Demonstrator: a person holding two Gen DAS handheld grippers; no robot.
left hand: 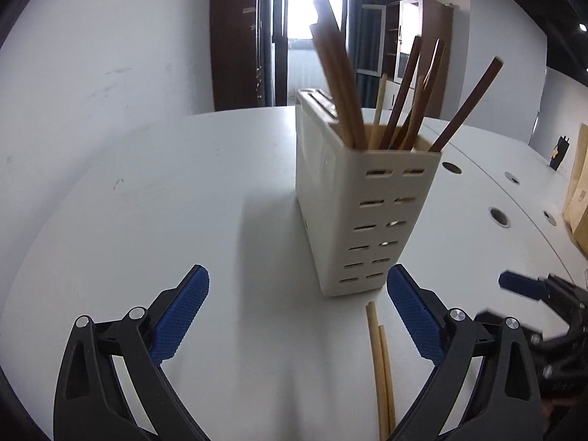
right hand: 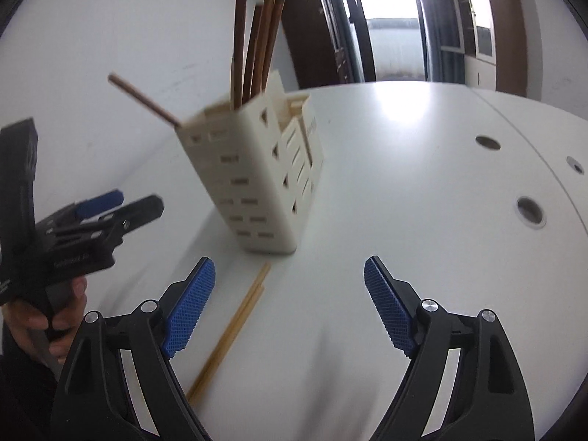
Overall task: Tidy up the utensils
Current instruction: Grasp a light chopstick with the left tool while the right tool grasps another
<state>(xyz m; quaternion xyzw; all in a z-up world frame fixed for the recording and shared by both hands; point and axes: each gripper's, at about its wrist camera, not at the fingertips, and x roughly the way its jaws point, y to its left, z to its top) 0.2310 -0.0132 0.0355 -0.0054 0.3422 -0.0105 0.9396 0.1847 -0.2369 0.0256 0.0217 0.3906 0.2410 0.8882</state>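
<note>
A cream slotted utensil holder [left hand: 367, 198] stands on the white table [left hand: 183, 220], with several brown and light chopsticks [left hand: 400, 99] upright in it. A pair of light bamboo chopsticks [left hand: 380, 364] lies flat on the table in front of the holder. My left gripper [left hand: 297, 308] is open and empty, just short of the holder, with the loose pair near its right finger. In the right wrist view the holder [right hand: 257, 180] and the loose pair [right hand: 235, 327] lie ahead of my right gripper [right hand: 288, 301], which is open and empty. The left gripper [right hand: 110, 205] shows at the left there.
Round cable holes [left hand: 499, 217] dot the table to the right. A cardboard box [left hand: 577, 191] stands at the far right edge. A white wall [left hand: 110, 55] runs along the table's left side. A doorway and dark cabinets [left hand: 239, 36] are behind.
</note>
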